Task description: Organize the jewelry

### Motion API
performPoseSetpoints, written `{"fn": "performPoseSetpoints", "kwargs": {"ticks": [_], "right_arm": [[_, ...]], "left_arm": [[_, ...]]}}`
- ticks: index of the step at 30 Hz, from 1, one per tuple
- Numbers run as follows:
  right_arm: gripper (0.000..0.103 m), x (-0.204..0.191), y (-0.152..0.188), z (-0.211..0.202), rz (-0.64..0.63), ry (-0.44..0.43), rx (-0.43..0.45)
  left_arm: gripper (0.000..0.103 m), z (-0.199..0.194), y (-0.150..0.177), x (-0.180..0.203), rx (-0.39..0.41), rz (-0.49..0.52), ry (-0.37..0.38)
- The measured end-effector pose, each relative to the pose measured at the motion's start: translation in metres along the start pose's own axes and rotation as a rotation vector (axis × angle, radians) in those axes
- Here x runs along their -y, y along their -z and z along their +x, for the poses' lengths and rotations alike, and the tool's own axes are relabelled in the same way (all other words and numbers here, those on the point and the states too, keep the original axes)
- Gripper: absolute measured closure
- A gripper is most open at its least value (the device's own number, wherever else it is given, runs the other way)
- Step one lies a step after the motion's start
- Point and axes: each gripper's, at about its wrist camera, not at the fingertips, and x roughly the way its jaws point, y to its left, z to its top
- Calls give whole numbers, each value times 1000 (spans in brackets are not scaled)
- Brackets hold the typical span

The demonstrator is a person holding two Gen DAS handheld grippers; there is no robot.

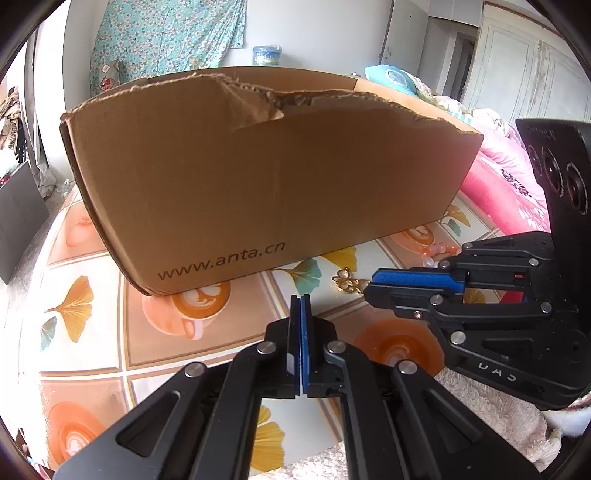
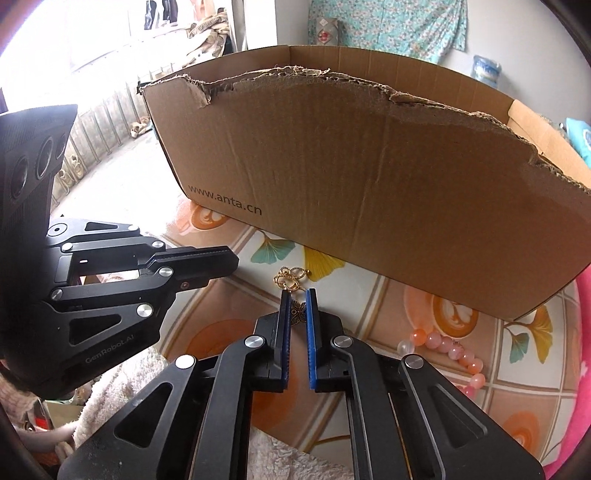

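Cardboard box (image 2: 369, 177) on patterned tabletop (image 2: 388, 295), torn rim, interior hidden. Strip of table free along box front. Pink bead bracelet (image 2: 450, 349) right of right gripper (image 2: 297, 295). Gold butterfly pendant (image 2: 291, 278) just beyond its slightly parted fingertips; dark charm between them, contact unclear. Left gripper (image 1: 300, 298) closed, empty.

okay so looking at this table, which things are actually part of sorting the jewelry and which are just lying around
Part of the job:
gold charm at the tips of the right gripper
pink bead bracelet
cardboard box
left gripper, shut and empty

Just lying about:
patterned tablecloth
floral curtain
pink bedding
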Motion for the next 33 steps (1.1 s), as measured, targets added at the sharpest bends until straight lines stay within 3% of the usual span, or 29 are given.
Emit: {"fn": "performPoseSetpoints", "kwargs": {"ticks": [12, 17, 23, 33], "right_arm": [[97, 13, 5, -12, 60, -21, 13], [97, 24, 4, -24, 83, -16, 46], [97, 33, 6, -33, 111, -23, 67], [97, 46, 9, -44, 135, -49, 85]], "left_arm": [[103, -4, 0, 0, 7, 6, 10], [103, -10, -3, 12, 37, 30, 67], [103, 5, -6, 32, -11, 85, 104], [91, 26, -19, 23, -41, -6, 176]]}}
